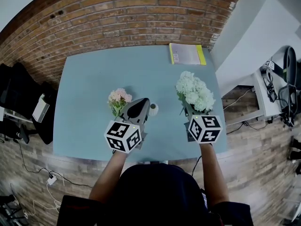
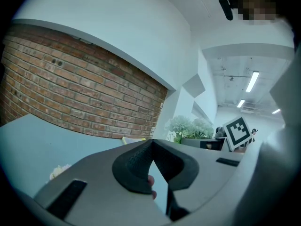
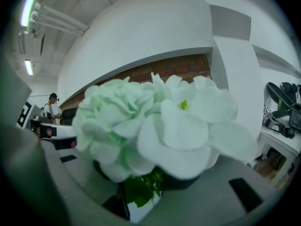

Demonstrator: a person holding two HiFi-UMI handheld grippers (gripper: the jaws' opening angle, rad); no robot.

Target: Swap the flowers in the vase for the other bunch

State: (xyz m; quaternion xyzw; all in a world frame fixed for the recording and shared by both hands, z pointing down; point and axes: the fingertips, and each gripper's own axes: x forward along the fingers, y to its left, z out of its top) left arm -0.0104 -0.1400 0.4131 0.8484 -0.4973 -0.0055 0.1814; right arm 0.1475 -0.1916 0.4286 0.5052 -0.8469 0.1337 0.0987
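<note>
Setting: pale blue table (image 1: 80, 107) before a brick wall.
Left claw (image 1: 141, 105): closed, empty, just beside pink flowers (image 1: 120, 97).
Right claw (image 3: 141, 197): clamped on stems of white flowers (image 1: 195, 91), over table.
Risk: the bunch could tilt or slip in a loose stem grip; the closed left claw could knock the pink flowers over.

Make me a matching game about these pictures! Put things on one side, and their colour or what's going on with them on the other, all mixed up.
Things:
1. white flowers
2. book
3. left gripper
4. table

Match with:
a. yellow
b. light blue
c. held in the right gripper
d. jaws shut

Pairs: 1-c, 2-a, 3-d, 4-b.
</note>
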